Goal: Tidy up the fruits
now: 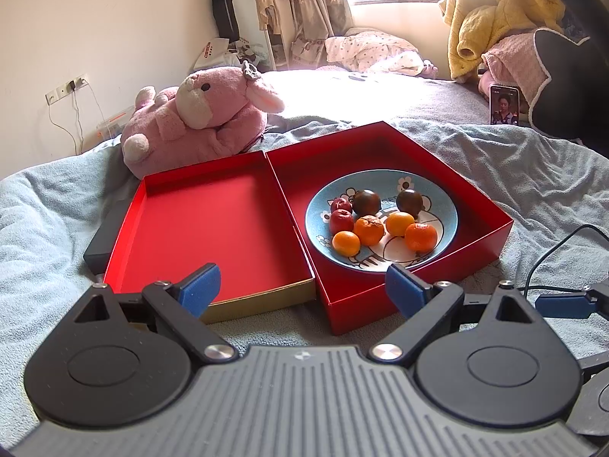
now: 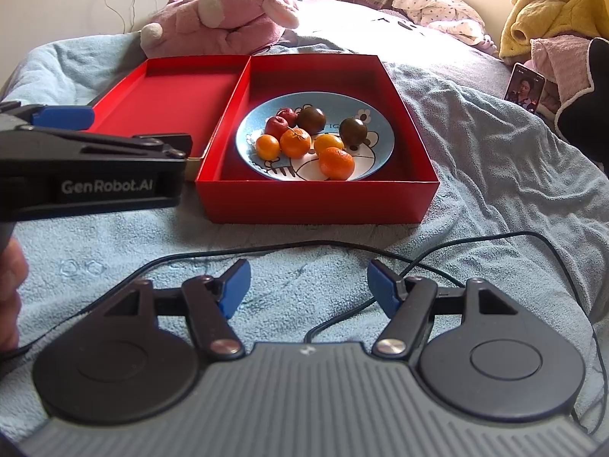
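A pink plush rabbit (image 1: 198, 122) lies on the blue blanket (image 1: 514, 175), a phone (image 1: 504, 104) propped near yellow bedding (image 1: 495, 11)

My left gripper (image 1: 303, 289) points forward and down, and its two blue pads (image 1: 200, 288) stand wide apart with nothing between them. My right gripper (image 2: 309, 288) also tilts down, a little more steeply, and its jaws are parted too, holding nothing. From the right camera I see the left gripper from the side, at the left edge, a black body with one blue pad at its tip. Under it, at the very edge, there is a blurred piece of what is probably my left hand (image 2: 9, 289), but I cannot tell its grasp.
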`<state>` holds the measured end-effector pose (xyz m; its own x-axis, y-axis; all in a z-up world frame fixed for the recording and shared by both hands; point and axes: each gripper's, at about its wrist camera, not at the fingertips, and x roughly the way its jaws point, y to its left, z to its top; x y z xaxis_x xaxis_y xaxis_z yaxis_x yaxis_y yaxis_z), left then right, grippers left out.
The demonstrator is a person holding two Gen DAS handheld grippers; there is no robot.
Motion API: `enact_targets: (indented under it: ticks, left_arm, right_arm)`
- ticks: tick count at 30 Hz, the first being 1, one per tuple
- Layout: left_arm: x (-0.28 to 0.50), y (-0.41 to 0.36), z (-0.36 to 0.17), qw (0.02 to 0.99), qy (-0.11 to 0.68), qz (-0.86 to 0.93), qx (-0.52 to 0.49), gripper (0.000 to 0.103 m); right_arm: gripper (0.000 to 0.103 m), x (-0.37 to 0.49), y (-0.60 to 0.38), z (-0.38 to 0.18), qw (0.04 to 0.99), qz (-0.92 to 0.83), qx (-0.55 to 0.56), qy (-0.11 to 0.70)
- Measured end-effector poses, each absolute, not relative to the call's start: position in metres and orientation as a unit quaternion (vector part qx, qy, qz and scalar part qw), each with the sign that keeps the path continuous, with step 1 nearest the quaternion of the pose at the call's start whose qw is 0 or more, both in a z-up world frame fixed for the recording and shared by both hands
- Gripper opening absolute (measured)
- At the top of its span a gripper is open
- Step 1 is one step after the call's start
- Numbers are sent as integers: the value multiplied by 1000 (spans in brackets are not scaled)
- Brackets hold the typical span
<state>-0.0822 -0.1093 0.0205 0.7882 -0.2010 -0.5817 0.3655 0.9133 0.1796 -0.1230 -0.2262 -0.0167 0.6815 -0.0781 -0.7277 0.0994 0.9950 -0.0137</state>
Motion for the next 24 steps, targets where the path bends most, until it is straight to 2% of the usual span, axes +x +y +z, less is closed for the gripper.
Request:
enact_targets:
  ticks: [24]
  left_arm:
    - [-84, -110, 20, 934, 287, -162, 138, 96]
  right_arm:
    - [70, -124, -226, -18, 917, -48, 13, 396]
